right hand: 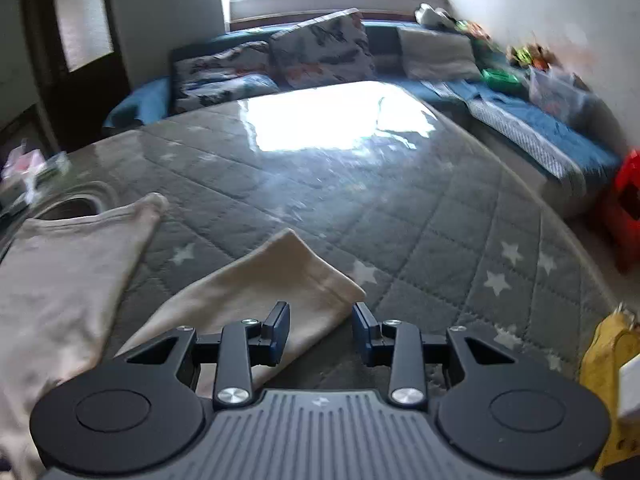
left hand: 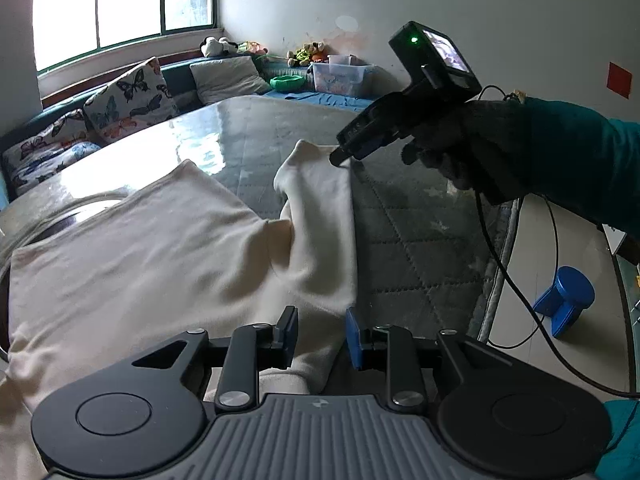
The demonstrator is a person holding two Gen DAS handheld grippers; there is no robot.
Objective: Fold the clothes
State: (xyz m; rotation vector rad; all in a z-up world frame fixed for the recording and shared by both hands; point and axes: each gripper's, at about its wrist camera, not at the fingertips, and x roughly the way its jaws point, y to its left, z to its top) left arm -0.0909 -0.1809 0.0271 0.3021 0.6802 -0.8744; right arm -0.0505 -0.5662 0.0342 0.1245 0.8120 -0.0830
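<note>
Cream cotton, a long-sleeved top (left hand: 160,256), lies spread on the grey quilted table cover (left hand: 420,240) printed with stars, its body toward the left and one sleeve (left hand: 320,216) running away toward the far cuff. The left gripper (left hand: 322,336) hovers low over the near end of that sleeve with its jaws spread apart, cloth showing between the blue pads but not pinched. The right gripper (right hand: 322,332) has its tips at the far end of the sleeve (right hand: 264,292); in its own view the jaws stand apart with the cuff edge just ahead and a little to the left, so nothing is clamped there either. Seen from the left wrist camera, the right gripper (left hand: 340,156) appears to touch the cuff corner, though whether it presses on it cannot be told. As a judgement, folding has barely begun: the body lies flat and unfolded, the sleeve is merely stretched out, and bringing the sleeve across the body, then folding the body itself, all remains. The second sleeve is not visible.
</note>
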